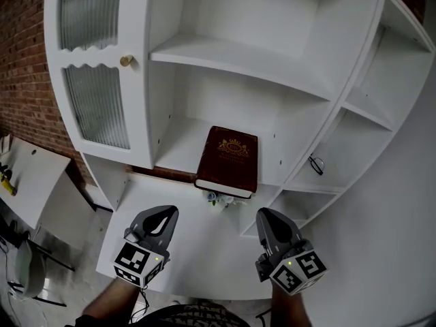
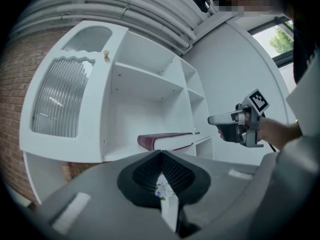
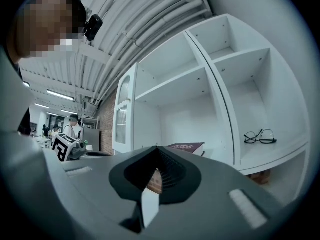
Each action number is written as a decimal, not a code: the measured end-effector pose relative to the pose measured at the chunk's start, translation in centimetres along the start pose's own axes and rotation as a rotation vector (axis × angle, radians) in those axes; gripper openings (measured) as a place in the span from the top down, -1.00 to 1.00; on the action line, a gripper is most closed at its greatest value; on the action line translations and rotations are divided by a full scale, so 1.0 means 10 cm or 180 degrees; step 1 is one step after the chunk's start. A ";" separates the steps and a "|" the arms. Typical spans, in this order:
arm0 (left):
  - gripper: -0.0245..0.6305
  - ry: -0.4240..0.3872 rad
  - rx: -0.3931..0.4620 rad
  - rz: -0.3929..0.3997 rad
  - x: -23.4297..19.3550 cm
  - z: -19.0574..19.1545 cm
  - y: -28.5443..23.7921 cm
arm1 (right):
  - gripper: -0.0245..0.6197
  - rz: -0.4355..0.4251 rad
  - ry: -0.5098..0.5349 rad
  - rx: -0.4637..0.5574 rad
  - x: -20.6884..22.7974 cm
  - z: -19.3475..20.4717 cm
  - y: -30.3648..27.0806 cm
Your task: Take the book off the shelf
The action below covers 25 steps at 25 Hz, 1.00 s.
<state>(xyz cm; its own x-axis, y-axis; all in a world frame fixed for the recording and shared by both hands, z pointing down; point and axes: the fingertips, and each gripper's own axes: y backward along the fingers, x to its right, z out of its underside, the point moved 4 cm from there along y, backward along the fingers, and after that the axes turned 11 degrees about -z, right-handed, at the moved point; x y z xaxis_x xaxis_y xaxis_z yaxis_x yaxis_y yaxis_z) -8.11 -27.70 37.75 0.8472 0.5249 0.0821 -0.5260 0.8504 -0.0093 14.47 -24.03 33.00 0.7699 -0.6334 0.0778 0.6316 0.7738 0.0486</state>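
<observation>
the book [image 1: 228, 161] lay flat on a middle board of the white shelf unit [image 1: 204, 53], cover up, its near edge jutting a little over the board's front lip; a small flowered object [image 1: 219, 199], too small to name, sat just under that overhanging edge; a pair of glasses [image 1: 315, 163] rested in the compartment to the right of the book, well apart from it; a ribbed-glass door [image 1: 95, 101] stood to the book's left.

the left gripper [image 1: 163, 214] hung below and left of the book, the right gripper [image 1: 268, 216] below and right of it, neither touching it; each gripper's own view showed its jaws brought together at the tips with nothing held between them.

judged from this, the task stood at the approach, the book untouched on its board; the next move seemed to call for one gripper's jaws to part, rise to the book's overhanging near edge and close over cover and pages there; the book looked thick and heavy, so a deep bite, or the other gripper supporting from beneath, would likely be wise before drawing it out level.
</observation>
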 end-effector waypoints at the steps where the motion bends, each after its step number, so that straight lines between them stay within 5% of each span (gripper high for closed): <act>1: 0.90 0.0005 0.0009 -0.0005 -0.02 -0.01 -0.05 | 0.86 -0.0014 -0.0002 -0.0007 0.05 0.00 -0.04; 16: 0.62 0.0072 0.0137 -0.0001 -0.13 -0.05 -0.78 | 0.79 -0.0122 -0.0178 -0.0106 0.73 0.04 -0.45; 25: 0.33 0.0076 0.0023 0.0257 -0.03 0.01 -1.05 | 0.24 -0.0436 -0.0831 -0.0067 0.96 0.18 -0.66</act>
<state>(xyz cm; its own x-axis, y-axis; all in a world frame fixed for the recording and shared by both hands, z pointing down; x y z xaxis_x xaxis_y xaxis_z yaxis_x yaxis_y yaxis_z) -2.83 -36.83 37.93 0.8035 0.5926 0.0575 -0.5932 0.8050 -0.0078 17.50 -35.20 35.19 0.6296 -0.7053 0.3258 0.7319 0.6792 0.0558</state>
